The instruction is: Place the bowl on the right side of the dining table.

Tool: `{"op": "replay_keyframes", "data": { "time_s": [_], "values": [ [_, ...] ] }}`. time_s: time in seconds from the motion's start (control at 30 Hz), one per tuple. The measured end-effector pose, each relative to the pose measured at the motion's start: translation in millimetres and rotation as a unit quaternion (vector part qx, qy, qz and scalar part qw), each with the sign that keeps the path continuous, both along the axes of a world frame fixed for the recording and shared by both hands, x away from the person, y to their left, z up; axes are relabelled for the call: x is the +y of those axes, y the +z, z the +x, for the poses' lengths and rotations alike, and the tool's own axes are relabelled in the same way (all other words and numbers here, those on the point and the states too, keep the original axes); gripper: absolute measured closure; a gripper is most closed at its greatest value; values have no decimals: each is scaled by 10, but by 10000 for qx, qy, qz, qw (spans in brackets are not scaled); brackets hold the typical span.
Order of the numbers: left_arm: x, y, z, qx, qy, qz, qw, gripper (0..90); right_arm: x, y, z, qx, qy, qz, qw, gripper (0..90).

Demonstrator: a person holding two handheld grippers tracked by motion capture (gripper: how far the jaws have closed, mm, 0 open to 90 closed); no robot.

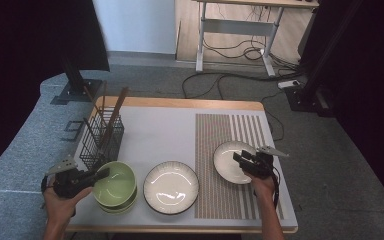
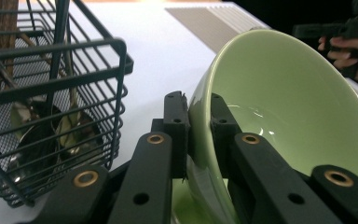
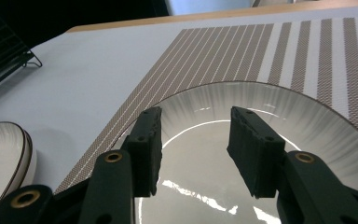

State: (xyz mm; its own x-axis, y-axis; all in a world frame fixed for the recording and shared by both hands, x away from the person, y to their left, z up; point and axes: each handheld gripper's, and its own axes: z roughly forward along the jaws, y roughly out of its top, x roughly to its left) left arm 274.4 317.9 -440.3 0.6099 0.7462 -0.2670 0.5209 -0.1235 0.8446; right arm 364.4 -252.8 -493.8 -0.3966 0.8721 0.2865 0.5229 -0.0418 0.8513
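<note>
Black jaws of the left gripper [image 2: 198,122] are clamping the green bowl's [image 2: 284,107] rim, while the right gripper [image 3: 193,140] is hovering, jaws parted, over a white plate [image 3: 317,140].

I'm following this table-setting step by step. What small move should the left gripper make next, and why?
Probably lift the green bowl straight up. The left gripper is clamped on its rim, one jaw inside and one outside, and the bowl sits tilted on another green bowl, close to the wire basket.
</note>
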Motion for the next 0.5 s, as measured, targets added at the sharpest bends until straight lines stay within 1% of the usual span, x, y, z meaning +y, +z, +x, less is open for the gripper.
{"op": "replay_keyframes", "data": {
  "time_s": [0.1,0.17,0.23,0.33,0.4,0.5],
  "values": [
    [4,43,-20,-91,-22,-136,9999,816,-32,14,-9,-48,-66,76,9999,545],
    [-1,65,-33,-139,-45,-200,9997,816,-49,18,-13,-50,-54,112,9999,545],
    [-10,86,-49,-197,-45,-251,9995,816,-60,18,-18,-48,-48,235,9997,545],
    [-14,101,-58,-240,-55,-329,9992,817,-45,18,-30,-22,-23,196,9998,544],
    [-12,106,-63,-272,-56,-391,9988,817,-24,30,-40,-73,-8,186,9998,545],
    [-16,119,-80,-411,7,-408,9983,817,-7,40,-41,-103,23,179,9998,545]
  ]
}}
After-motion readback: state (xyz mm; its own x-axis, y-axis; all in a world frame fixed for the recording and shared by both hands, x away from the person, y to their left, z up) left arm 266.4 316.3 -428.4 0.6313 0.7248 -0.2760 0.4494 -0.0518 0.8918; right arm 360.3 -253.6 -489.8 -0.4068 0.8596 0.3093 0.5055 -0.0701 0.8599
